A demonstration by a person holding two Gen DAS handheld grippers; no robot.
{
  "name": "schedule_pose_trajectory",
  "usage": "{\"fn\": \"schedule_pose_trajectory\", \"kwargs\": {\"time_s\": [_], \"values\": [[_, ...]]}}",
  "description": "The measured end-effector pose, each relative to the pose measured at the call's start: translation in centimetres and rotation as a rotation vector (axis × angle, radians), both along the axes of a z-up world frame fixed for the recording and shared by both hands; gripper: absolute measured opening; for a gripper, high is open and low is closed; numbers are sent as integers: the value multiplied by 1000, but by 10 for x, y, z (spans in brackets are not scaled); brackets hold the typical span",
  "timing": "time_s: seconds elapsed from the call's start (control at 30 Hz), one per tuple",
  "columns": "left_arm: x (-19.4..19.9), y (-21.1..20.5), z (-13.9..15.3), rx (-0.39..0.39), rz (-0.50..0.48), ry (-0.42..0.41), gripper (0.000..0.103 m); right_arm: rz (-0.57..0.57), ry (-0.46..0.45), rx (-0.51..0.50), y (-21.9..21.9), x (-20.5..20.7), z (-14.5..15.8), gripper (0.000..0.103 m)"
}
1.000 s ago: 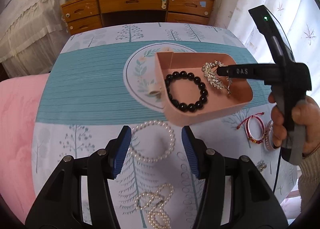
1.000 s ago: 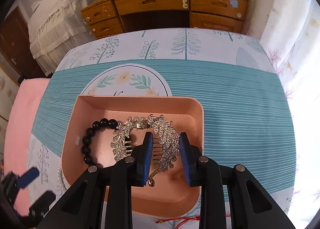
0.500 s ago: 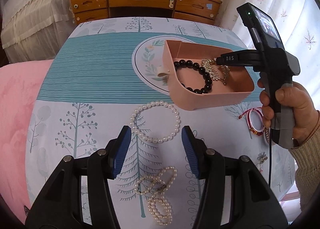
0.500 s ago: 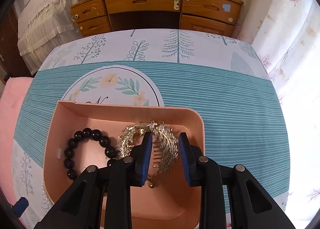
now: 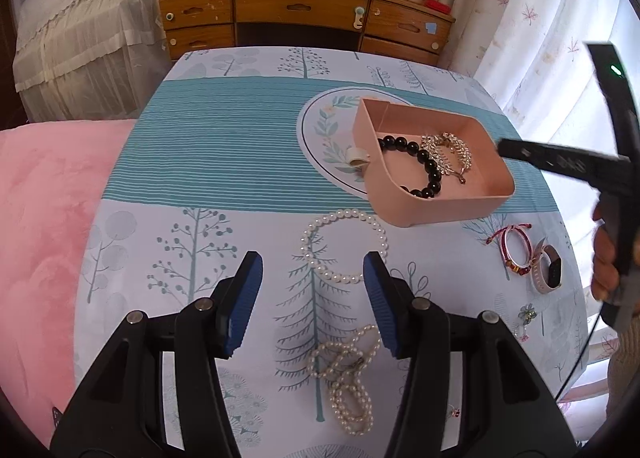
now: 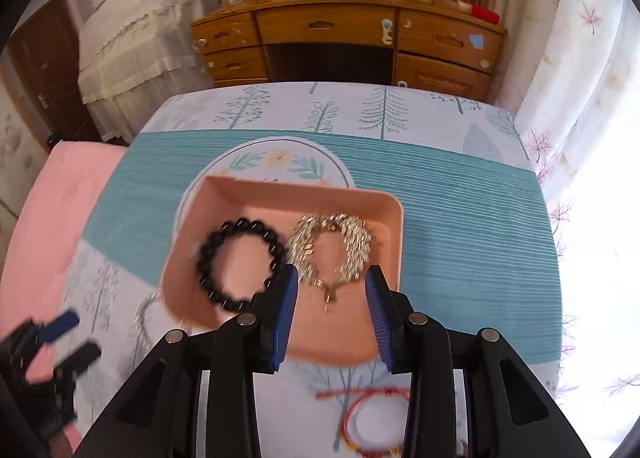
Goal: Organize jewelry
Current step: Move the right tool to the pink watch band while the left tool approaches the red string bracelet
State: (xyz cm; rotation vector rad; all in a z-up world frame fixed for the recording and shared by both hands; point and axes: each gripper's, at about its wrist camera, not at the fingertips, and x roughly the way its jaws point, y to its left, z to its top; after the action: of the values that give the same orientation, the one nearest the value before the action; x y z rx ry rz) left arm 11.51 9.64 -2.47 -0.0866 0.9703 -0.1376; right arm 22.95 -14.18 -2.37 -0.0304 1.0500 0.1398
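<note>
A pink tray (image 5: 456, 205) (image 6: 352, 194) on the table holds a black bead bracelet (image 5: 424, 162) (image 6: 240, 262) and a glittery leaf hair comb (image 5: 452, 152) (image 6: 332, 246). My right gripper (image 6: 331, 310) is open and empty, above the tray's near edge, clear of the comb; its body shows in the left wrist view (image 5: 560, 162). My left gripper (image 5: 312, 306) is open and empty above a pearl bracelet (image 5: 344, 244). A tangled pearl necklace (image 5: 348, 378) lies just in front of it. A red cord bracelet (image 5: 516, 250) (image 6: 376, 422) lies right of the tray.
A pink smartwatch (image 5: 548, 270) and small earrings (image 5: 526, 316) lie near the table's right edge. A small white ring-like item (image 5: 357, 156) sits left of the tray. A pink blanket (image 5: 44, 218) borders the left side. A wooden desk (image 5: 304, 18) stands beyond.
My right gripper opened, let go of the hair comb in the tray, and drew back toward the tray's near edge. My left gripper pulled back and rose a little.
</note>
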Motion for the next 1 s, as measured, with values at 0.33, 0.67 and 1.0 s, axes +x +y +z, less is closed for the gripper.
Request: {"fn": "schedule_pose_trajectory", "kwargs": {"time_s": [0.33,0.67,1.0], "values": [[-28,16,14,-16,10,-7,49,17,-32,69,-36,-116,36,35],[-65,4,1,22,-3,51,49,-112,19,82,-93,-196,11,36],[-66,-76,-14,46,-168,75,50,-271,101,111,-143,-222,-36,36]]}}
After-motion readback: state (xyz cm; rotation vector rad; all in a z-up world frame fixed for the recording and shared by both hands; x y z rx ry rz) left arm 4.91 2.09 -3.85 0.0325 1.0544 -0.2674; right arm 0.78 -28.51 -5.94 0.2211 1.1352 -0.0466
